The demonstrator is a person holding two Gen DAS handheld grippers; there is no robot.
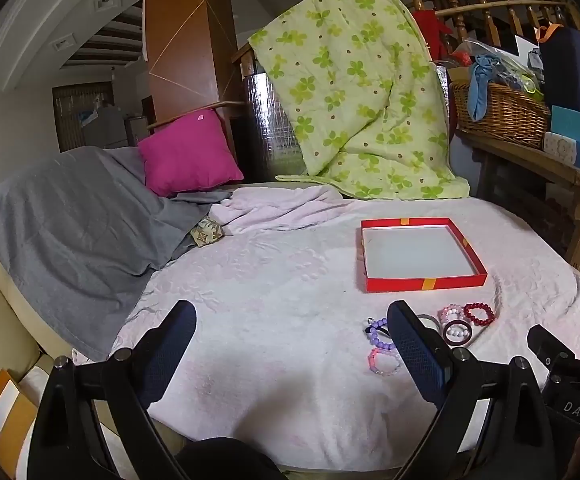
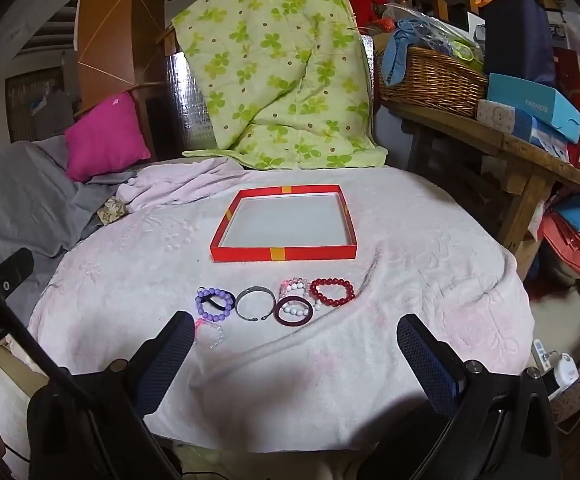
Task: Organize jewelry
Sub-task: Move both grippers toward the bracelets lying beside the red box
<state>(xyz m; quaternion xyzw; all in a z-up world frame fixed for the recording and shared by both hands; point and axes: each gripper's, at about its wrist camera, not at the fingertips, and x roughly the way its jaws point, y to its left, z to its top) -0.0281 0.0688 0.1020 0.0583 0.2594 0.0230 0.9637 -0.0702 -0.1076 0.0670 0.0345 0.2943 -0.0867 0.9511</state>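
With both the left gripper (image 1: 294,344) and the right gripper (image 2: 296,354) standing wide apart and holding nothing, I think the good way is to bring the right one low over the silver bangle (image 2: 254,304), at about 12 o'clock from it, and close on one piece only. The bracelets lie in a row on the pink blanket (image 2: 410,300); the red beaded bracelet (image 2: 332,291) is at 1 o'clock. The red box (image 2: 285,253), further at 12 o'clock, is empty
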